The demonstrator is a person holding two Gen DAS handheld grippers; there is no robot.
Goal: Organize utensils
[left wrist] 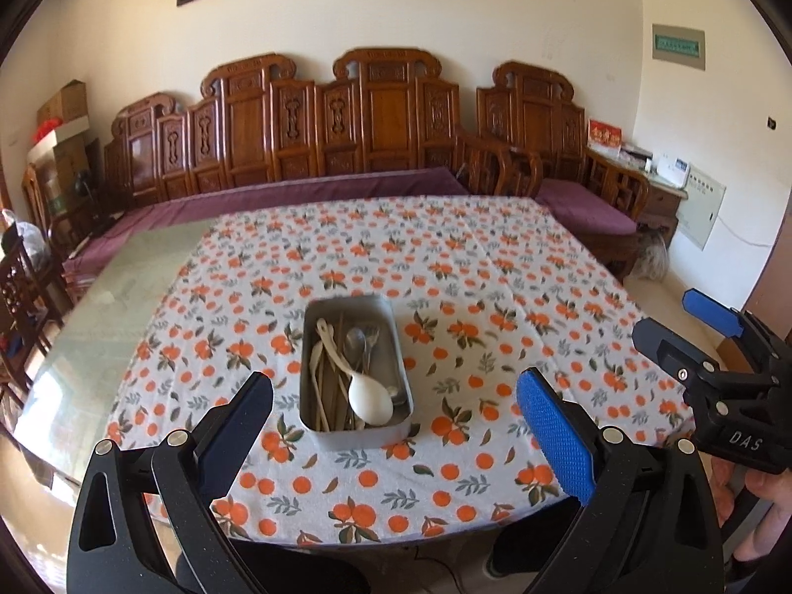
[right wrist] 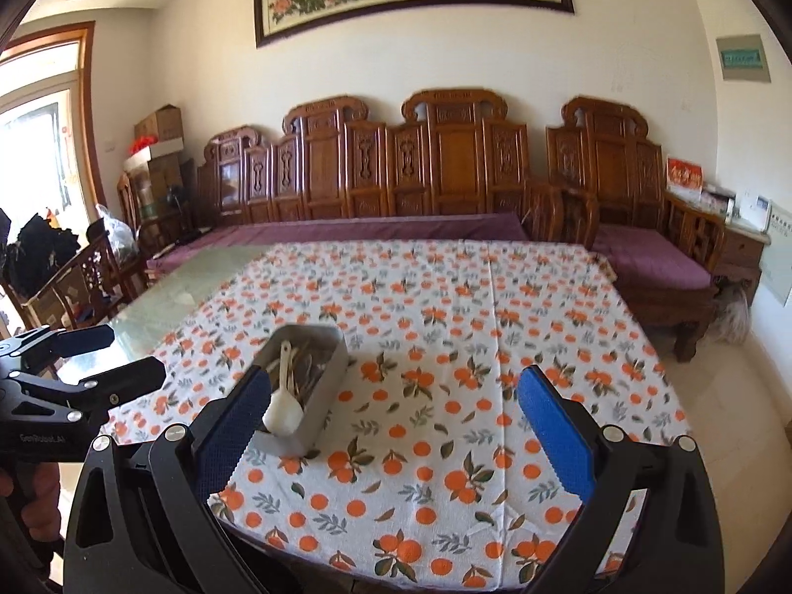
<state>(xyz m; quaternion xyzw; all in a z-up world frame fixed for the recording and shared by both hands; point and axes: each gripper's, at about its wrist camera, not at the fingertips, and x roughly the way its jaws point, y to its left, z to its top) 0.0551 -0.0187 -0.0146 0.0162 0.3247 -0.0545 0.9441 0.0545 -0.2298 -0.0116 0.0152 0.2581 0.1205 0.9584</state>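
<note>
A metal tin [left wrist: 355,366] sits on the table [left wrist: 495,272], on its orange-print cloth, and all the utensils in sight lie inside it: a white spoon [left wrist: 369,398] with its bowl at the near end, pale chopsticks [left wrist: 324,386] and some metal cutlery [left wrist: 364,341] further back. Nothing lies loose on the cloth, so the scene fits either utensils gathered into the tin or a jumbled tin awaiting sorting. The tin's long axis, and most of the handles in it, run away from the person, in line with the left gripper's [left wrist: 393,403] reach. That gripper hovers with the tin straight ahead between its spread fingers, holding nothing. The right gripper [right wrist: 393,403] is also spread wide and empty; from its camera the tin lies ahead and to the left, partly hidden behind its left finger. The left hand looks the nearer and the better lined up; the spoon bowl is the closest thing to reach
</note>
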